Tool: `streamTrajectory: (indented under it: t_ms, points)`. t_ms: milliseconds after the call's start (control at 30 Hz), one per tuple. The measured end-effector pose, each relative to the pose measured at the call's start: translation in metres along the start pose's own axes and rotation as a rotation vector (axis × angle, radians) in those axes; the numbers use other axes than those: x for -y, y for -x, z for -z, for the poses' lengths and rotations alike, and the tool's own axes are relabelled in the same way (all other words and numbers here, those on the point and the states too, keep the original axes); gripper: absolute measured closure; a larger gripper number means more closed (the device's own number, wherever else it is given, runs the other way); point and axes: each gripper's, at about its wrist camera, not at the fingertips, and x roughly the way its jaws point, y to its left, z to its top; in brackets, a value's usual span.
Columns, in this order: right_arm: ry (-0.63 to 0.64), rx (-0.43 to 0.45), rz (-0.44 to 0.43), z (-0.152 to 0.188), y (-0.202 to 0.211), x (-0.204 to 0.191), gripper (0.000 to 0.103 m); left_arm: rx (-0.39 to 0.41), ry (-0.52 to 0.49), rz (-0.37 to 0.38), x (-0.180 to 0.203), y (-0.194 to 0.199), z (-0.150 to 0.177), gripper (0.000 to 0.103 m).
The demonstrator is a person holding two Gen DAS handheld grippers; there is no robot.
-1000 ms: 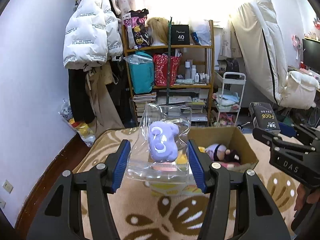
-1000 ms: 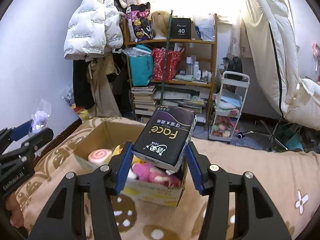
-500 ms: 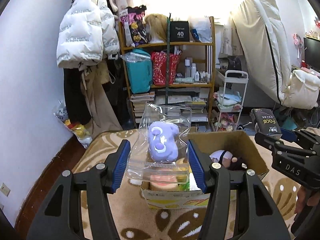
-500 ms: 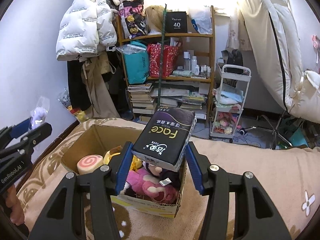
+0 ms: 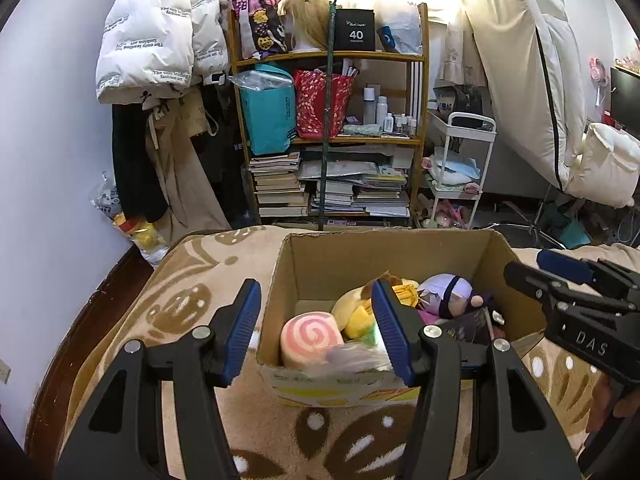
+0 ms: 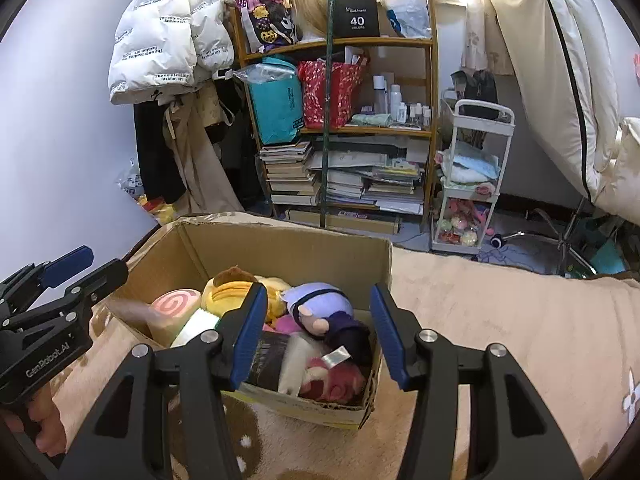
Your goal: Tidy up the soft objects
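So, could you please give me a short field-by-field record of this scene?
surface: beige patterned blanket
container: open cardboard box, on the blanket
contents: pink swirl roll plush, yellow plush, purple-haired doll, dark tissue pack
left gripper: open, empty, aimed at the box
right gripper: open, empty, aimed at the box

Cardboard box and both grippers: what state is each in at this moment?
Cardboard box: top open, partly filled with plush toys.
Left gripper: jaws open, gripping nothing.
Right gripper: jaws open, gripping nothing.
Dark tissue pack: lying inside the box.
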Motion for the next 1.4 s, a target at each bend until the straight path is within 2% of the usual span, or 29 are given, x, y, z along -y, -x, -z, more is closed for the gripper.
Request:
streamTrajectory:
  t_ms: [133,267,433,633,700,867,1033,1067,1233,1400]
  points:
    - [0.000,-0.007,-0.007,0.002,0.001,0.000,0.047,0.002,0.003,-0.007,0.001,0.002,0.001,0.045]
    - [-0.004,-0.005,-0.015,0.003,0.005,-0.002,0.047,0.001,0.022,-0.033,-0.007,0.010,0.004,0.035]
    - [-0.024,0.027,-0.025,0.001,0.020,0.001,0.045,0.020,0.053,-0.070,-0.022,0.033,0.008,0.030]
    - [-0.016,0.072,-0.022,-0.002,0.047,-0.001,0.036,0.085,0.030,-0.111,-0.027,0.073,0.006,0.019]
    - [-0.016,0.091,-0.025,-0.003,0.058,-0.001,0.027,0.104,0.030,-0.114,-0.027,0.086,0.005,0.016]
    - [0.005,0.138,-0.008,-0.003,0.086,-0.005,0.016,0.131,0.074,-0.099,-0.030,0.121,0.006,0.013]
    - [0.026,0.164,-0.005,-0.001,0.111,-0.009,0.007,0.158,0.070,-0.109,-0.032,0.149,0.013,0.008]
    - [0.033,0.175,0.001,0.000,0.118,-0.011,0.000,0.158,0.065,-0.109,-0.033,0.154,0.014,0.008]
    - [0.044,0.220,0.004,0.001,0.147,-0.015,0.000,0.169,0.058,-0.120,-0.034,0.177,0.022,0.002]
    - [0.046,0.247,0.011,0.004,0.170,-0.018,0.000,0.188,0.057,-0.136,-0.039,0.200,0.032,0.001]
